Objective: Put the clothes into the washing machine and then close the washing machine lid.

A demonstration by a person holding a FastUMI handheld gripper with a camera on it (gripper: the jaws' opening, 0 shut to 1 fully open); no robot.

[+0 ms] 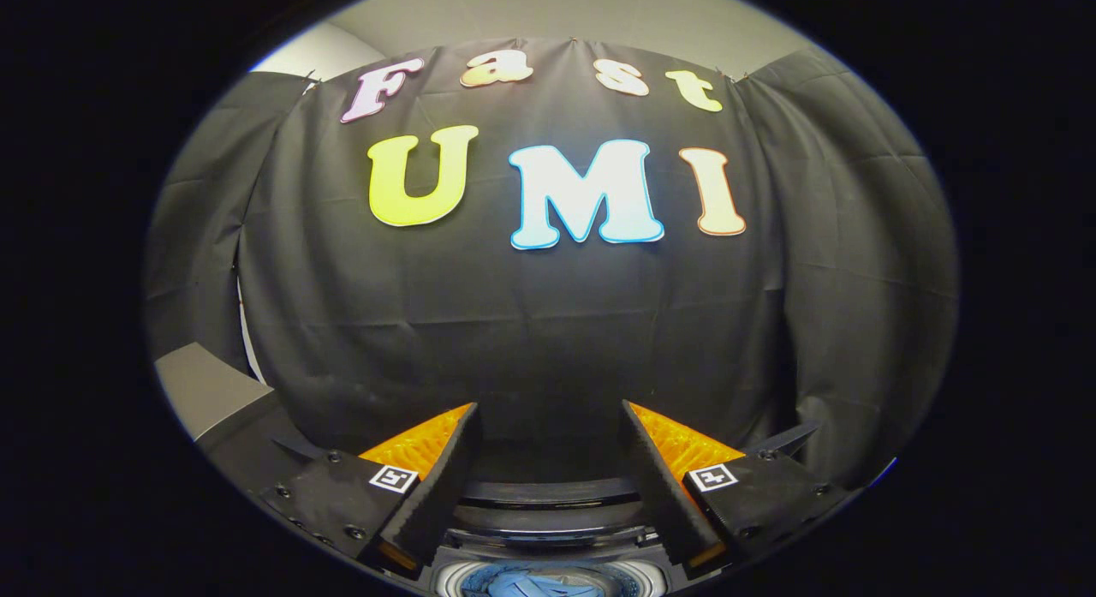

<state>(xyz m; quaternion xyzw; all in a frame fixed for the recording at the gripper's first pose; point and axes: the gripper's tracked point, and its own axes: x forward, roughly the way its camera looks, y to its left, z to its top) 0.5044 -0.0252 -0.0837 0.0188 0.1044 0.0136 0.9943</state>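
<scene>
My gripper is open, its two fingers held wide apart with nothing between them, pointing at the booth's black cloth wall. Below and between the fingers lies the round opening of the washing machine, seen from above. Blue clothes lie inside its drum. A dark curved band, which looks like the raised lid, stands just behind the opening; I cannot tell its exact tilt.
A grey slab-like surface juts out to the left of the fingers, beside the machine. The black cloth wall hangs close behind the machine, and a pale ceiling shows above it.
</scene>
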